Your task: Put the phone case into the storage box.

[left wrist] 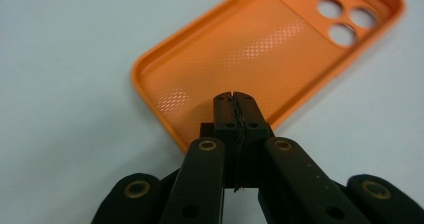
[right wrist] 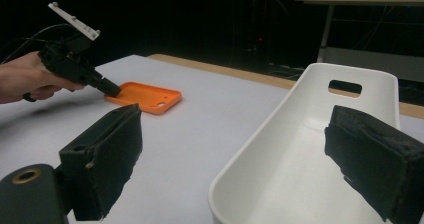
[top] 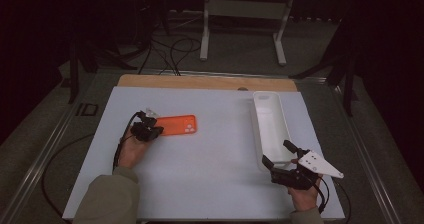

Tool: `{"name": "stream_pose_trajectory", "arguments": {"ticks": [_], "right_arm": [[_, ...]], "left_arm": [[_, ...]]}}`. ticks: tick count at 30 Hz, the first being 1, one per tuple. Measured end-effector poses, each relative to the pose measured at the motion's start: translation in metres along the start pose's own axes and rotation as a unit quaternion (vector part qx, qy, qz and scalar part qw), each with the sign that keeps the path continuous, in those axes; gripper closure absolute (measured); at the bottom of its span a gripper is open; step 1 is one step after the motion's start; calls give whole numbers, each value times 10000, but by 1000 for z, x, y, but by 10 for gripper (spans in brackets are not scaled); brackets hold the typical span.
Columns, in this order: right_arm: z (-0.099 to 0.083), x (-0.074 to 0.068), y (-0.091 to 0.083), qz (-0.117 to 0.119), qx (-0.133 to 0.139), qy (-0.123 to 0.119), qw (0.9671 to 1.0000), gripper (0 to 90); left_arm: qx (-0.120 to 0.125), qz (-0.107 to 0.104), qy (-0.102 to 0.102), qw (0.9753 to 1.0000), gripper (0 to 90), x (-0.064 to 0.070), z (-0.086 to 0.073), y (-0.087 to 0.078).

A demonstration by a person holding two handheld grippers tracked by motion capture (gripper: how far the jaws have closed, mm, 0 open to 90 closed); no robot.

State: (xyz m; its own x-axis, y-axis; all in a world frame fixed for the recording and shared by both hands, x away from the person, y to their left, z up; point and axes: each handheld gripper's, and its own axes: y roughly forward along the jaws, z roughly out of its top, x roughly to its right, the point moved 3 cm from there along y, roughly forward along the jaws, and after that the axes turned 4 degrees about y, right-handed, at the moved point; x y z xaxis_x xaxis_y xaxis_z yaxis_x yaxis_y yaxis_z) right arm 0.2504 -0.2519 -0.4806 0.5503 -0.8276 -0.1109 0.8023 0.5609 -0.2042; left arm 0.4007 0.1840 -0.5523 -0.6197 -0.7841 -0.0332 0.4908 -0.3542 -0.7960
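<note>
Orange phone case [left wrist: 260, 59] shows its textured inside in the left gripper view, left tool [left wrist: 235, 106] pressed together at its near edge; the right tool [right wrist: 240, 154] gapes around the white tray's [right wrist: 280, 174] end.

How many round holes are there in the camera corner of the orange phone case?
3 large holes, clustered at the far corner of the orange phone case in the left gripper view. A smaller opening sits beside them; anything behind the shut left gripper is hidden.

Dim room, evenly lit table, slightly soft focus.
</note>
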Motion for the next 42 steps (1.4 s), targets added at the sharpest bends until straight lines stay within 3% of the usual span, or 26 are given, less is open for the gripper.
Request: {"name": "stream_pose_trajectory", "arguments": {"ticks": [12,25,35,42], "right_arm": [[5,-1,5,27,-29,-124,9999,82],[6,2,7,11,-67,-182,9998,82],[4,4,6,-46,-87,-154,9998,82],[4,5,5,-62,-64,-161,9998,81]], "left_arm": [[-31,-245,212,9995,900,21,-16,-13],[162,-568,279,9979,900,49,-36,-27],[123,-461,601,9971,900,71,-47,-39],[135,-474,689,9964,900,72,-48,-40]]}}
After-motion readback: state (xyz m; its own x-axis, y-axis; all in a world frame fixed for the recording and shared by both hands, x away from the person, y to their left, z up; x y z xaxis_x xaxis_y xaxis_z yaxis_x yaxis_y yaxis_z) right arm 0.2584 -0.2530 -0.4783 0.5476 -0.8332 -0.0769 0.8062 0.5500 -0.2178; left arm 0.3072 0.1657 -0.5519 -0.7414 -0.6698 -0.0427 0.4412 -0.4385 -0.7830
